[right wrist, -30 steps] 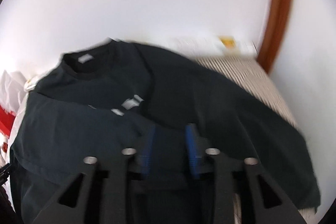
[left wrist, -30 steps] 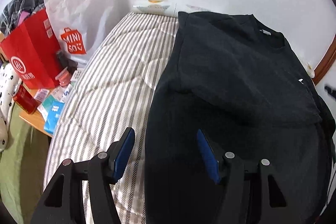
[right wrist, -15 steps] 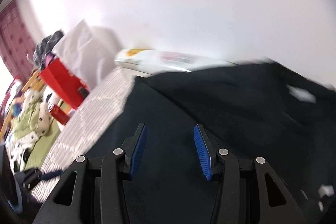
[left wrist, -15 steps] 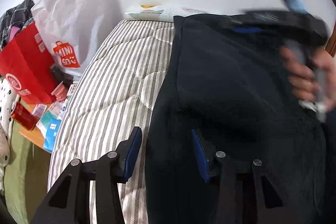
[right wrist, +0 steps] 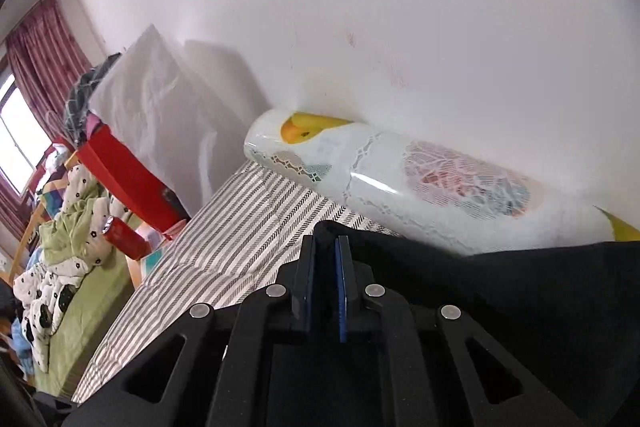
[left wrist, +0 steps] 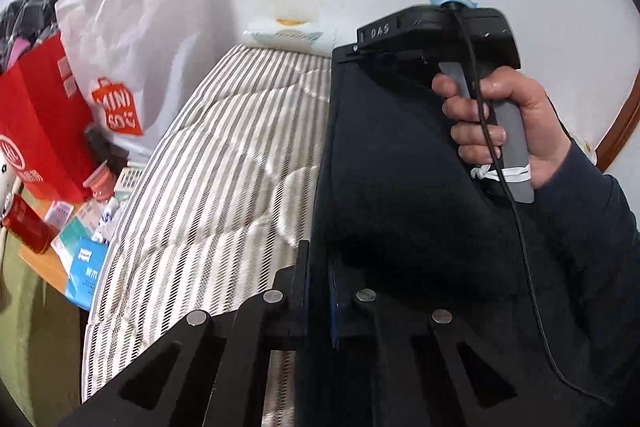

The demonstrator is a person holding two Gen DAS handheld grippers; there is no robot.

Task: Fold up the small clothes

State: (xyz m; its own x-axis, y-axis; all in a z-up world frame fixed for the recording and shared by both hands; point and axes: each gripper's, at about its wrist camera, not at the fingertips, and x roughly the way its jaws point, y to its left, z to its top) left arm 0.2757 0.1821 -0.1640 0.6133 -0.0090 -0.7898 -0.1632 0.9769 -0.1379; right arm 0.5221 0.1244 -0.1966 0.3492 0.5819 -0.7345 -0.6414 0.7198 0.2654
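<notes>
A black T-shirt [left wrist: 384,195] lies on a striped mattress [left wrist: 224,179]. My left gripper [left wrist: 318,291] is shut on the shirt's left edge near its lower end. My right gripper [right wrist: 326,267] is shut on the shirt's far left corner [right wrist: 326,231] near the wall. In the left wrist view the right gripper's body [left wrist: 436,31] and the hand holding it sit at the far end of the same edge. The shirt [right wrist: 500,291] spreads to the right in the right wrist view.
A patterned plastic-wrapped roll [right wrist: 400,183] lies along the white wall. Left of the mattress stand a red bag [left wrist: 36,115], a white Miniso bag [left wrist: 128,39], a red can [left wrist: 24,223] and small packets. A green bedspread [right wrist: 72,291] lies lower left.
Both grippers were open half a second ago; both have closed on the shirt's left edge. The right gripper crossed from the shirt's right side to its far left corner.
</notes>
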